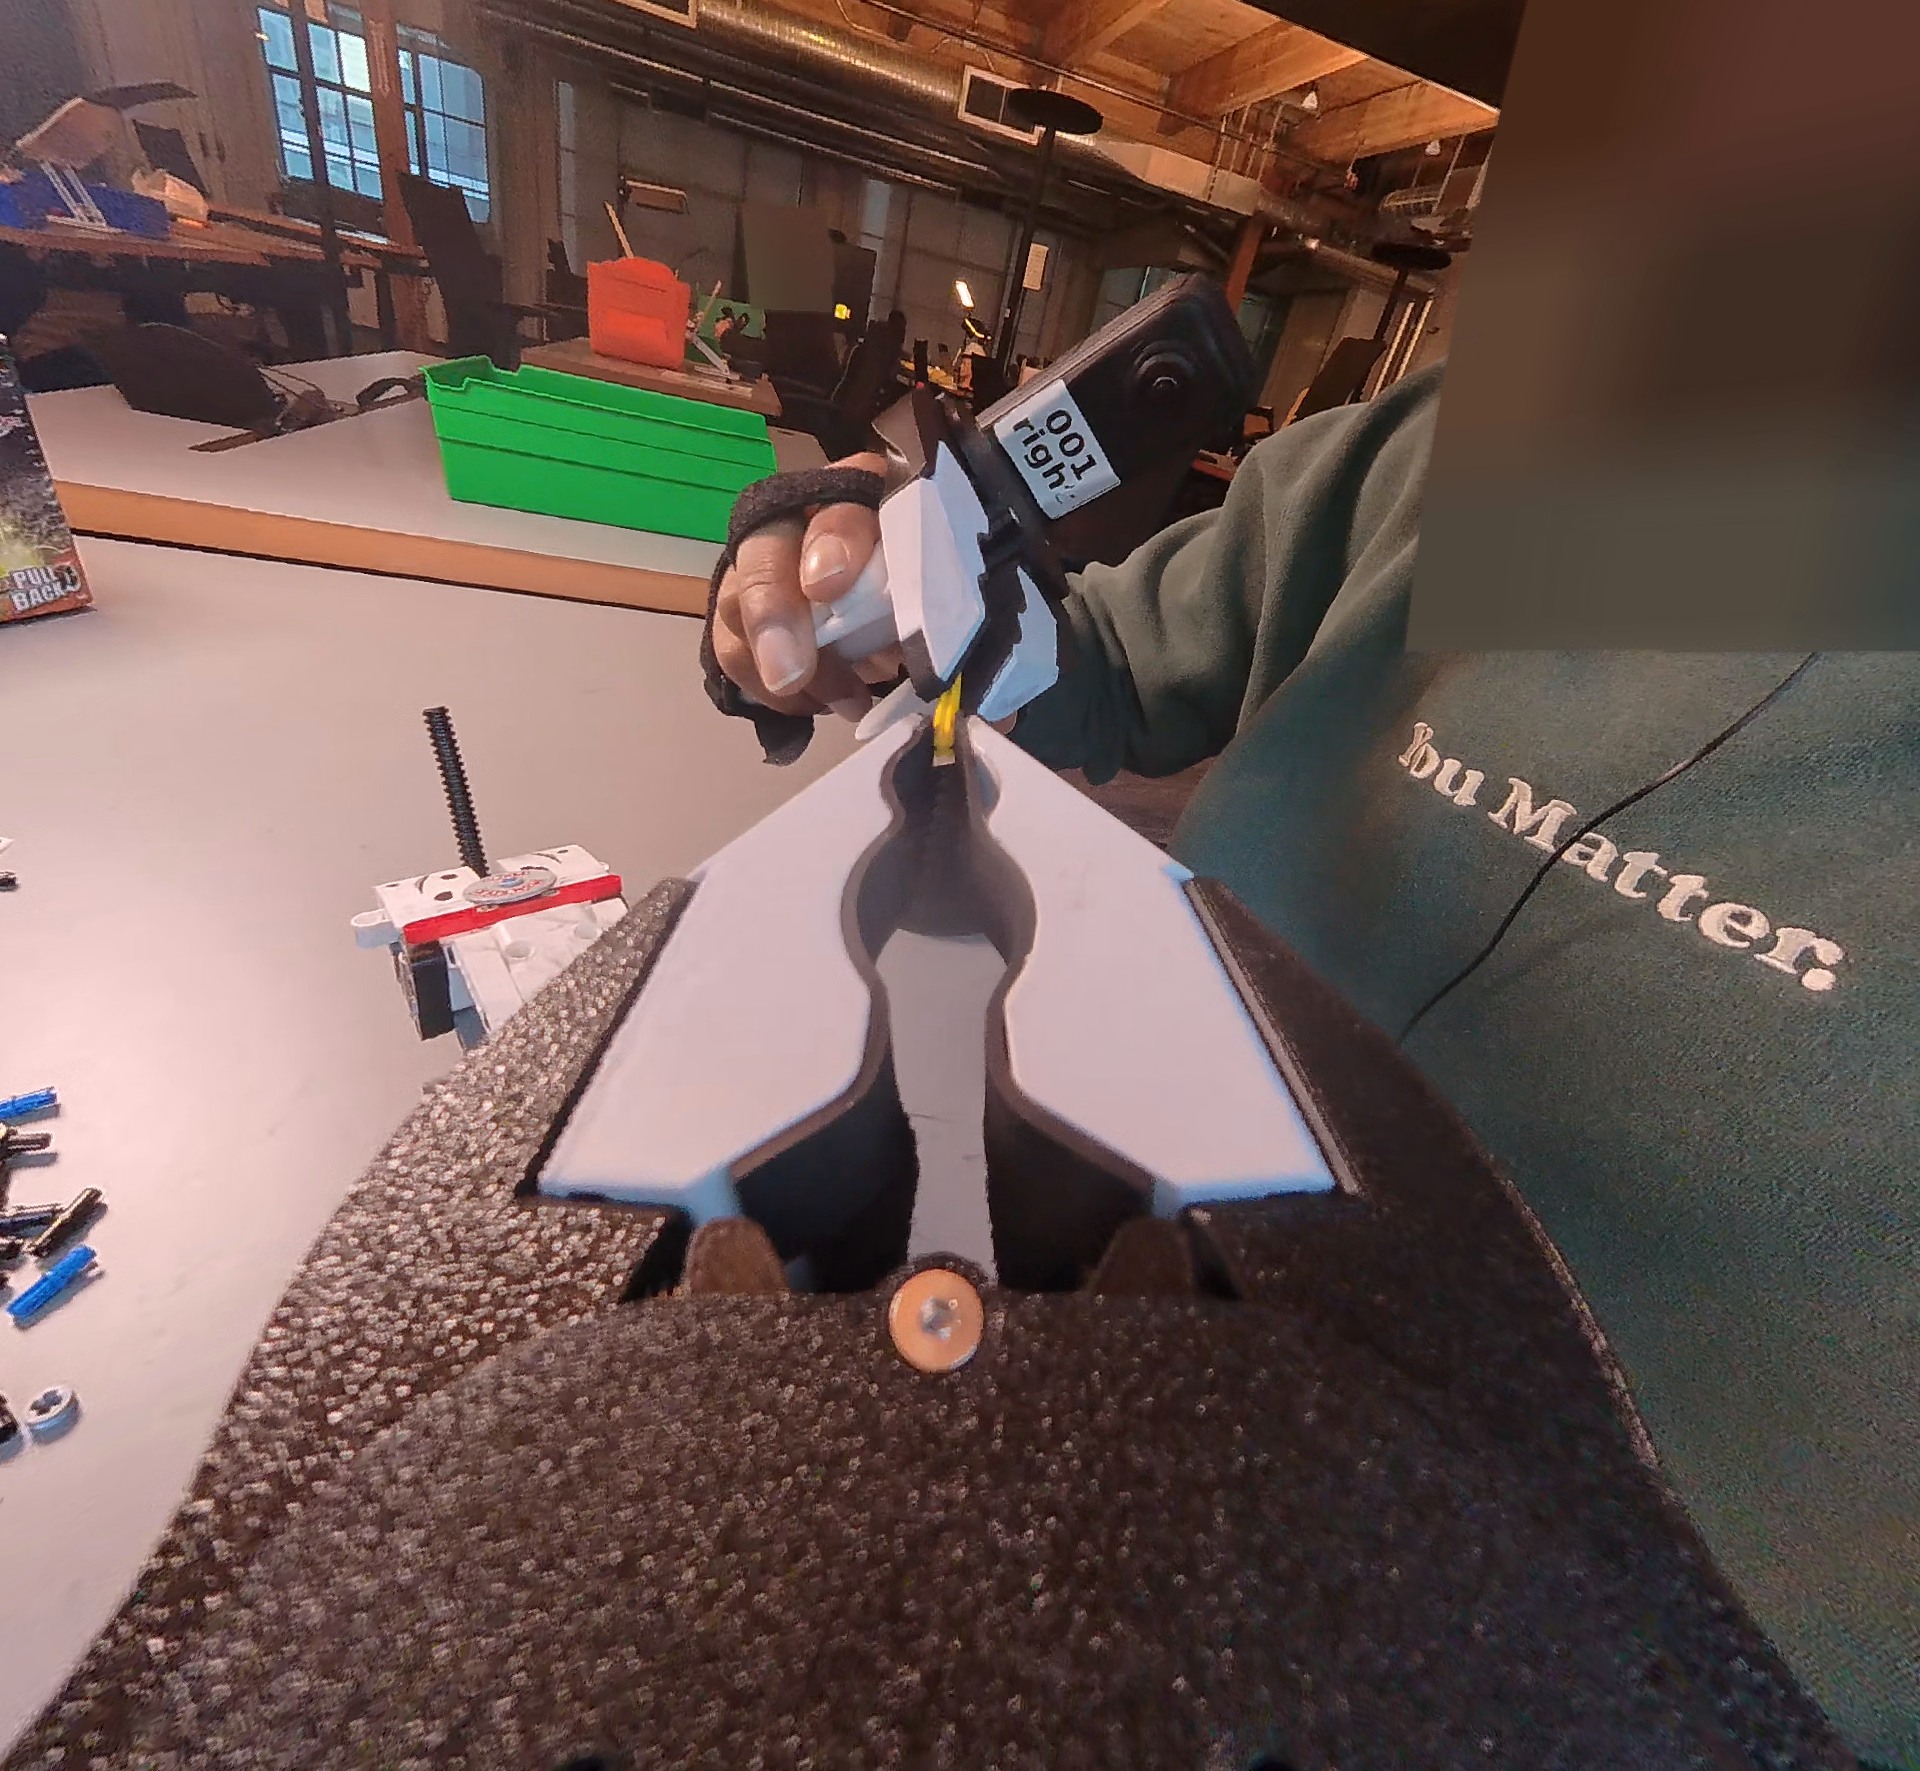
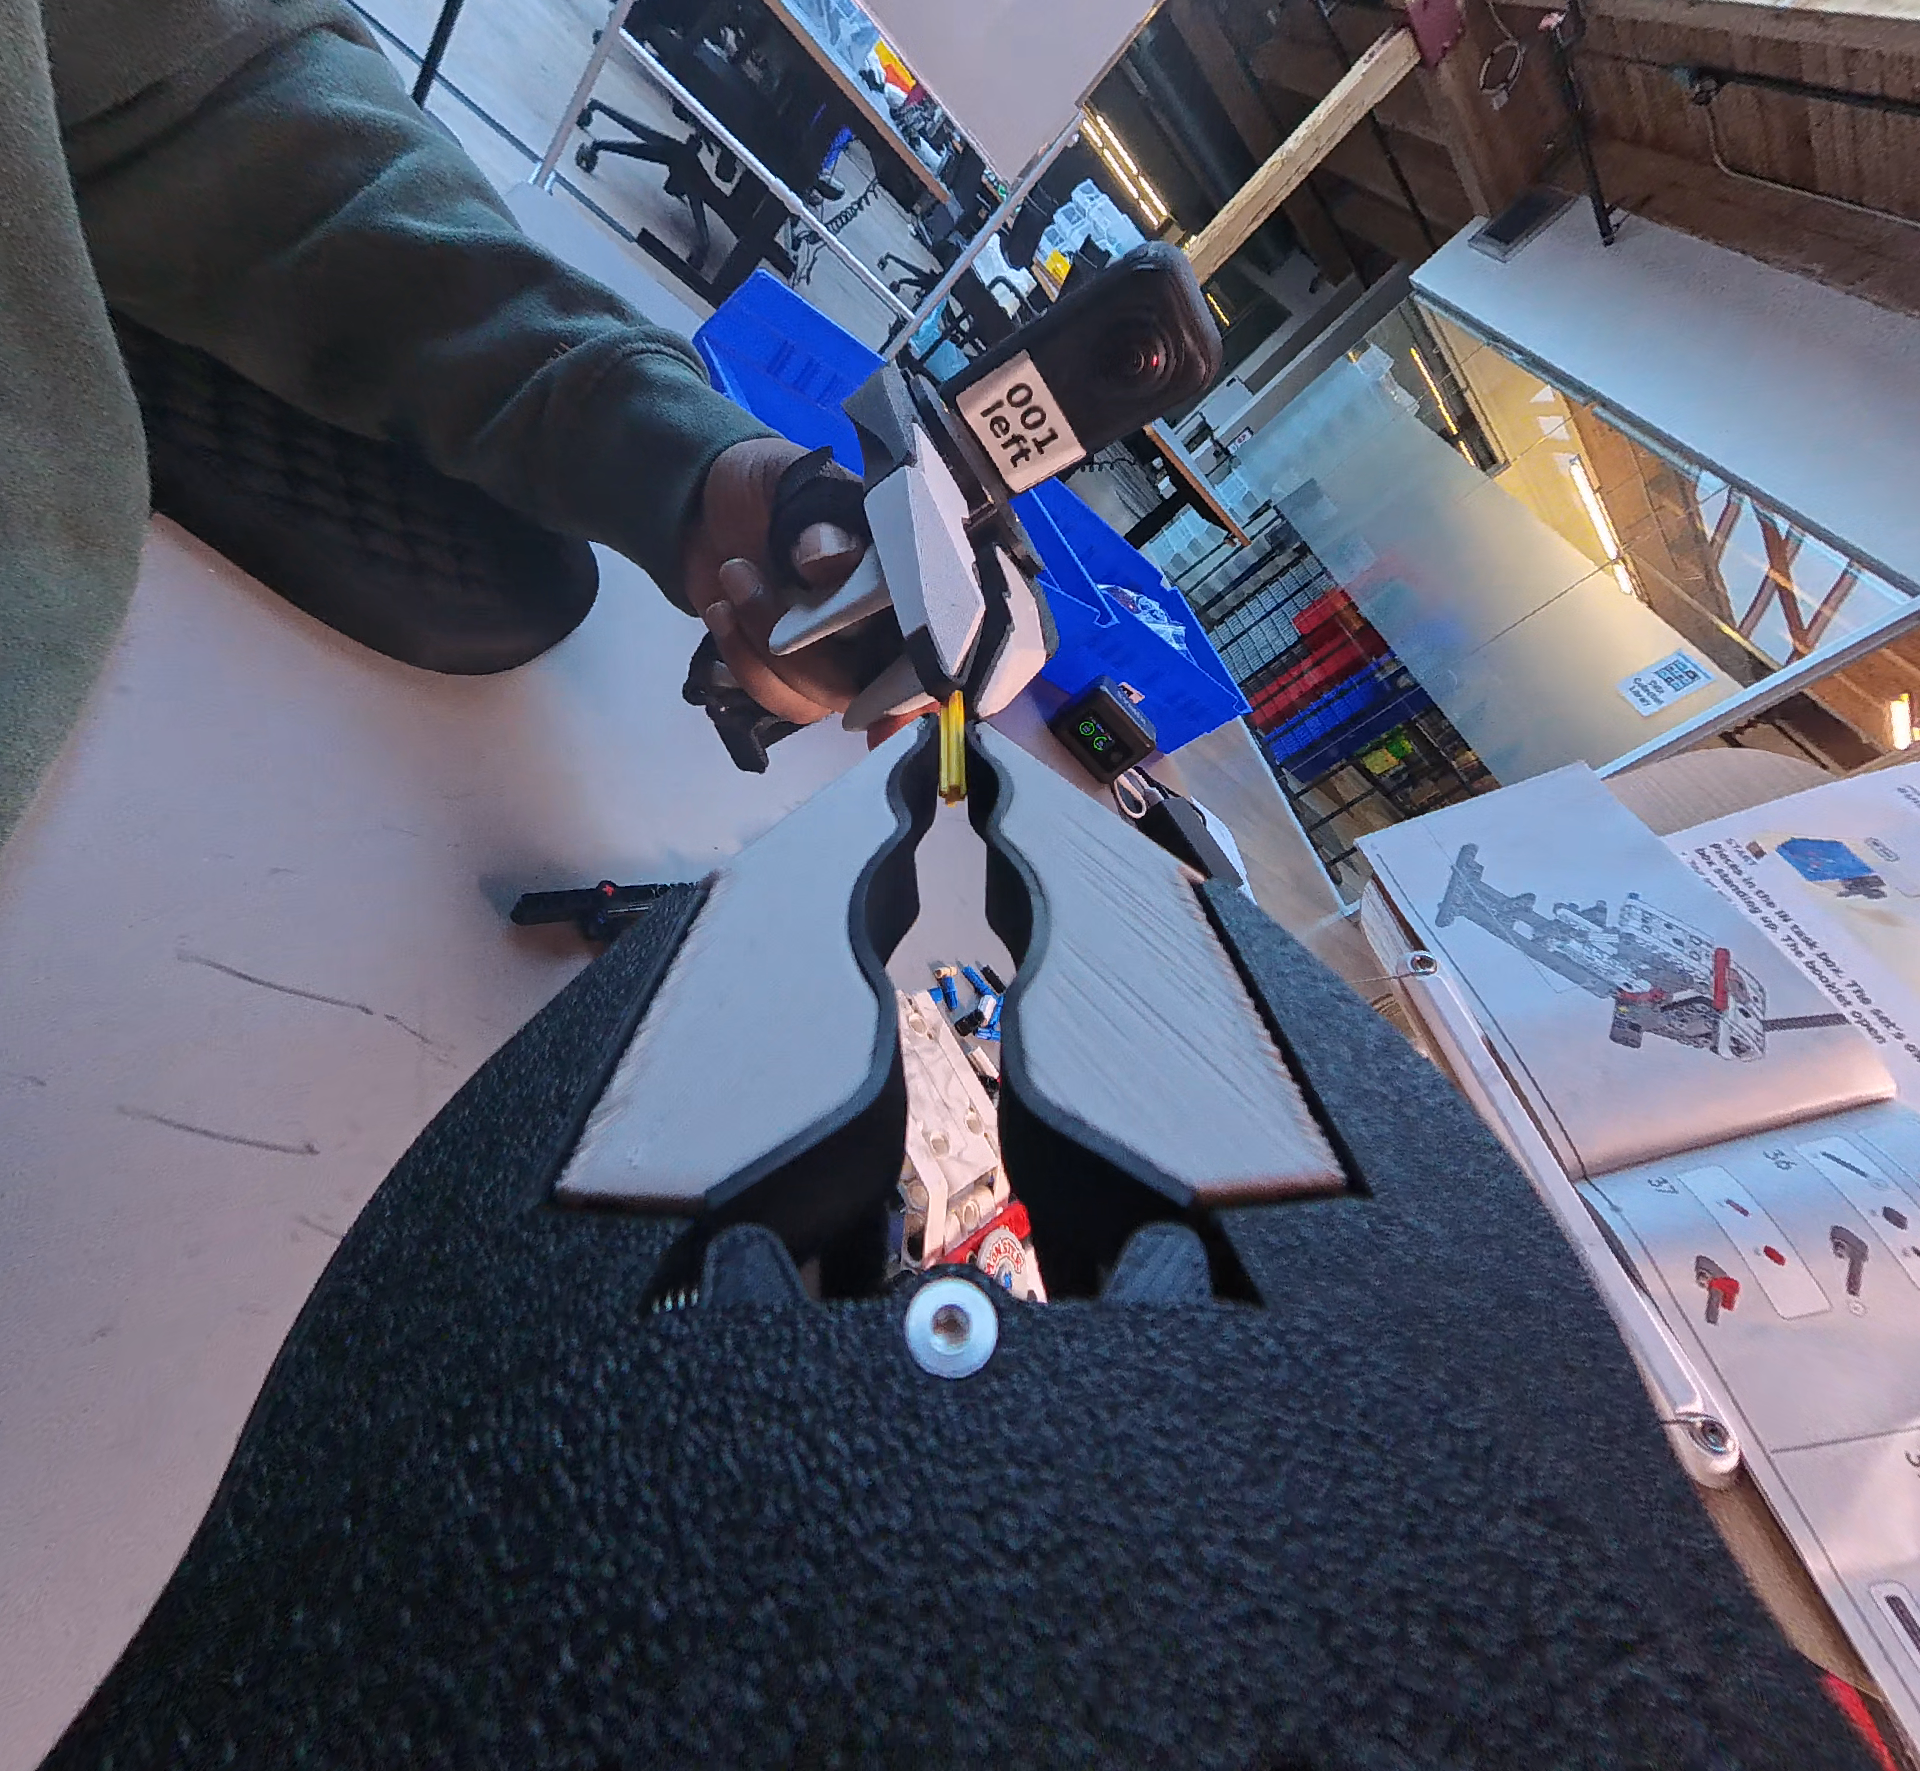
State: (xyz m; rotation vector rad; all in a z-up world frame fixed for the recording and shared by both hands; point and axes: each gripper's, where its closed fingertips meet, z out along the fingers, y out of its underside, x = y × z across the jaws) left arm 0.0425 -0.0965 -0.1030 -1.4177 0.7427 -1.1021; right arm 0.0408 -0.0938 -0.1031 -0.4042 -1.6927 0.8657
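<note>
Left wrist view: the left gripper [image 1: 940, 739] and the right gripper [image 2: 951, 765] meet tip to tip above the counter [image 1: 260, 734], well clear of it, sharing a short yellow pin [image 1: 943, 724]. Each pair of jaws is drawn nearly together and appears clamped on one end of the pin, so it bridges the two. Below and to the left a partly built white model [image 1: 499, 921] with a red stripe sits on the counter, a black ridged rod [image 1: 457, 786] standing up from it. Blue and black loose pins [image 1: 52, 1285] lie scattered near the counter's edge, which suggests building is only partway along. An open booklet [image 2: 1662, 973] lies beside the work in the right wrist view, with a blue bin [image 2: 1101, 599] farther back. How much of the pin sits inside either grip is hidden by the fingers. A dark ridged patch between the left jaws may be pad or part; I cannot tell. Most of the model is covered by the gripper bodies in both views.
</note>
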